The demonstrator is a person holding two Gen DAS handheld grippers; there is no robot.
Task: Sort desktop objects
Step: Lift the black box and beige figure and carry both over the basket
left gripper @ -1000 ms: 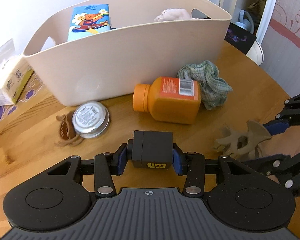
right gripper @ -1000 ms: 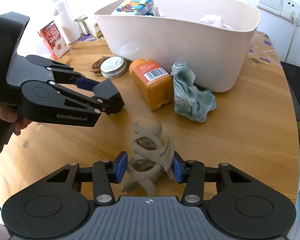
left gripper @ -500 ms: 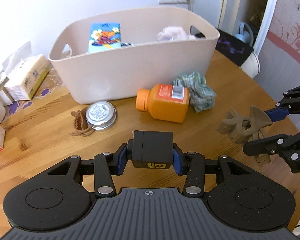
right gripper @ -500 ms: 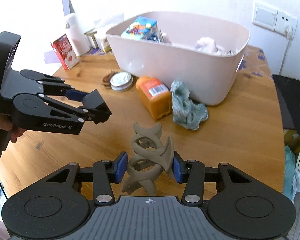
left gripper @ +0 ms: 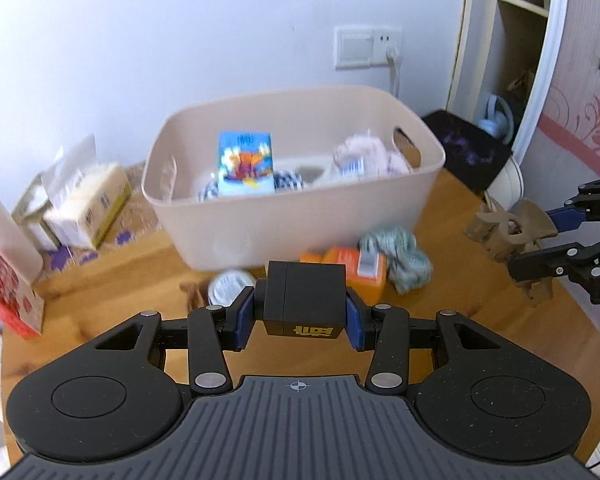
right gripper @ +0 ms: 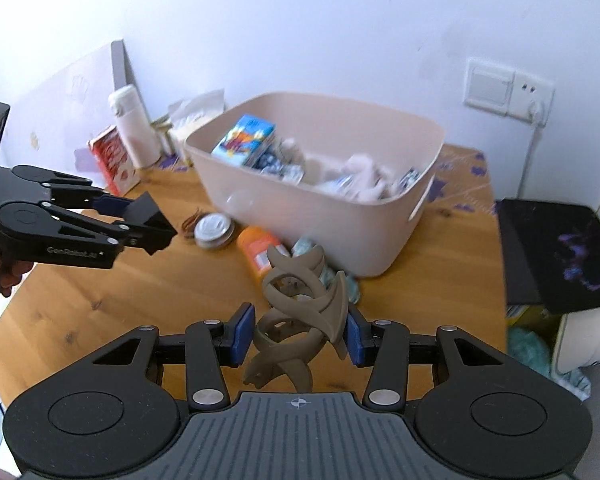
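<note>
My left gripper [left gripper: 300, 316] is shut on a small black box [left gripper: 305, 298] with a yellow logo, held well above the wooden table [left gripper: 112, 276]. My right gripper [right gripper: 298, 334] is shut on a taupe hair claw clip [right gripper: 300, 312], also in the air; the clip [left gripper: 508, 232] shows at the right of the left wrist view. A beige plastic basket [left gripper: 300, 216] stands ahead against the wall, holding a blue cartoon box [left gripper: 245, 164] and pale cloth. In front of it lie an orange bottle [right gripper: 254, 250], a green checked cloth [left gripper: 400, 254], a round tin [right gripper: 213, 229] and a brown hair clip [right gripper: 189, 224].
At the left of the table stand a red carton [right gripper: 114, 160], a white flask [right gripper: 134, 128] and a tissue pack [left gripper: 90, 204]. A dark mat [right gripper: 556, 248] lies off the table's right edge. A wall socket with a plugged cable [right gripper: 534, 110] is behind the basket.
Both grippers have risen with their loads, so the basket's inside now shows and the table items look smaller and farther. Neither grip has changed.
</note>
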